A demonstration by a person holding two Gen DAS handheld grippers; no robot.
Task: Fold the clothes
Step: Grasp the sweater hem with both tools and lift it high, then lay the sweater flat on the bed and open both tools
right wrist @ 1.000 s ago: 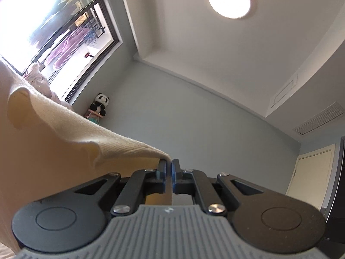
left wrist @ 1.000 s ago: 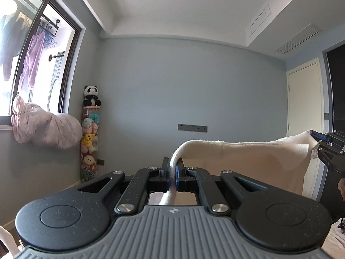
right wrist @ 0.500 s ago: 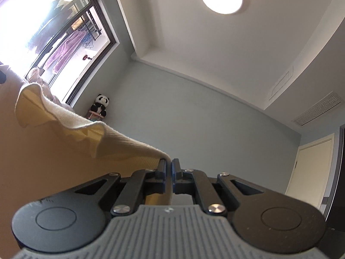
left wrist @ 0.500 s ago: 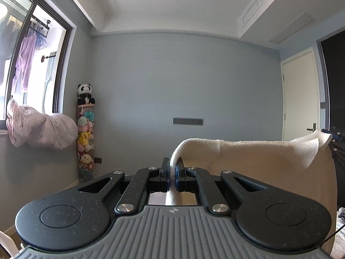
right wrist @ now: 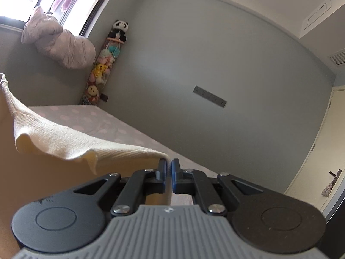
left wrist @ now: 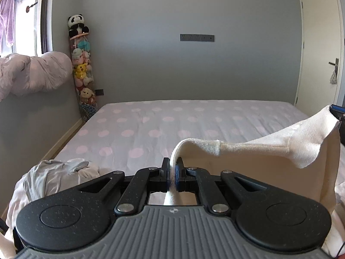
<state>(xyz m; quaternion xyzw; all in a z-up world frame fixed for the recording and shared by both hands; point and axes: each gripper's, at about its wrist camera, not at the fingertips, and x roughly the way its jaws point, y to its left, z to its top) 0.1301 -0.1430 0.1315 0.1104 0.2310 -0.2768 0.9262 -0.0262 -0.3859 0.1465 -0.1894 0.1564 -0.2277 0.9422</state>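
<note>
Cream cloth [left wrist: 269, 149] hangs stretched between both grippers above the near edge of the bed [left wrist: 172, 125]. Left gripper [left wrist: 172, 176] pinches one top corner, fingers pressed on the fabric; right gripper [right wrist: 169, 176] pinches the other corner, which trails off toward nine o'clock. Its top edge sags between them. Toward twelve o'clock the dotted sheet lies bare to the wall. A crumpled grey garment [left wrist: 56, 172] sits at eight o'clock.

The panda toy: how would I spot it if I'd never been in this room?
Find the bed with its pink-dotted sheet, then look to its far left corner, where a tall clear tube of soft toys stands against the wall. The panda sits on top, black and white, unlike the pastel toys packed inside.
</note>
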